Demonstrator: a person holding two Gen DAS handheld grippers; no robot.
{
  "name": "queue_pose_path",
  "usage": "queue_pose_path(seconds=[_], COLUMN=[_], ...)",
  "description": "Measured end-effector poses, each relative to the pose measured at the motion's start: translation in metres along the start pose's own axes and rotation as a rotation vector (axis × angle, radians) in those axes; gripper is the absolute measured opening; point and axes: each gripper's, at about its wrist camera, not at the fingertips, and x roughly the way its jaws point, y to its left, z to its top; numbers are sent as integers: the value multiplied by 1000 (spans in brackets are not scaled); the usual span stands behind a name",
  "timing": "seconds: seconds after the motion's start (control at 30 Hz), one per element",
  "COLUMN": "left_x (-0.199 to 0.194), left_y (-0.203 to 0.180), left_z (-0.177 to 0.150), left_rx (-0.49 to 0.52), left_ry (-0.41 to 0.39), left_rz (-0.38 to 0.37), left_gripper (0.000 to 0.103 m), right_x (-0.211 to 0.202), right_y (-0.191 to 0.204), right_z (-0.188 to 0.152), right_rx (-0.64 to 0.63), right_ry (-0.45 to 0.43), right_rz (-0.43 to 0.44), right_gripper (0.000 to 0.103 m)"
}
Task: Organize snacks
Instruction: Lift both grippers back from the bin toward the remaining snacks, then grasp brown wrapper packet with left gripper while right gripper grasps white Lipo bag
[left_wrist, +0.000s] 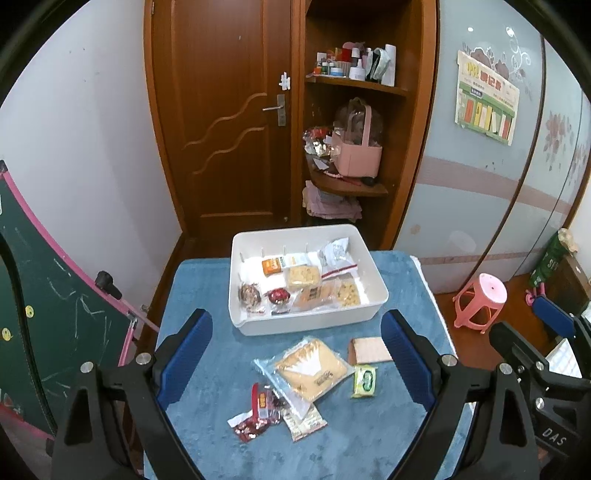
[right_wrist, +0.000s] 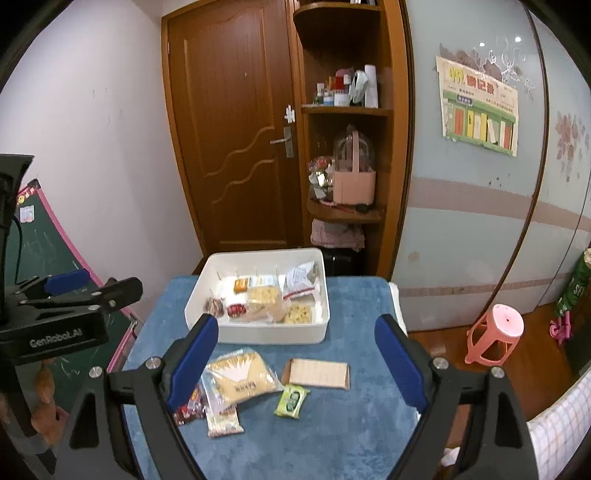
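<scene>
A white bin (left_wrist: 306, 322) (right_wrist: 269, 336) holding several snack packs stands at the far side of a blue-covered table (left_wrist: 207, 295) (right_wrist: 351, 435). In front of it lie a clear bag with a tan pack (left_wrist: 310, 369) (right_wrist: 242, 376), a brown cardboard piece (left_wrist: 369, 350) (right_wrist: 317, 373), a green packet (left_wrist: 365, 381) (right_wrist: 291, 400), a red wrapper (left_wrist: 258, 413) (right_wrist: 188, 406) and a small beige packet (left_wrist: 306, 422) (right_wrist: 223, 421). My left gripper (left_wrist: 295, 354) is open and empty above these snacks. My right gripper (right_wrist: 295, 358) is open and empty too.
A wooden door (left_wrist: 229, 122) and corner shelves with a pink basket (left_wrist: 356, 155) stand behind the table. A green chalkboard (left_wrist: 40, 295) leans at the left. A pink stool (left_wrist: 480, 299) (right_wrist: 496, 332) stands on the floor at the right.
</scene>
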Motion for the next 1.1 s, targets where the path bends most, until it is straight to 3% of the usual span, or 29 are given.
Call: queue_pose_path(seconds=[0.47,0.7,1.1], left_x=[31,64,115], left_y=[17,45,91], left_z=[-70,-114,-160], left_rx=[18,-16,-52], left_ry=[125,248,379], left_rz=[86,118,175], left_gripper=[92,92,92], right_x=[42,71,123], right_y=[1,13,31], right_z=[-58,-86,-117], right_rx=[23,18,22], right_ry=[186,286,432], right_rz=[70,89,123], right_gripper=[88,88,88])
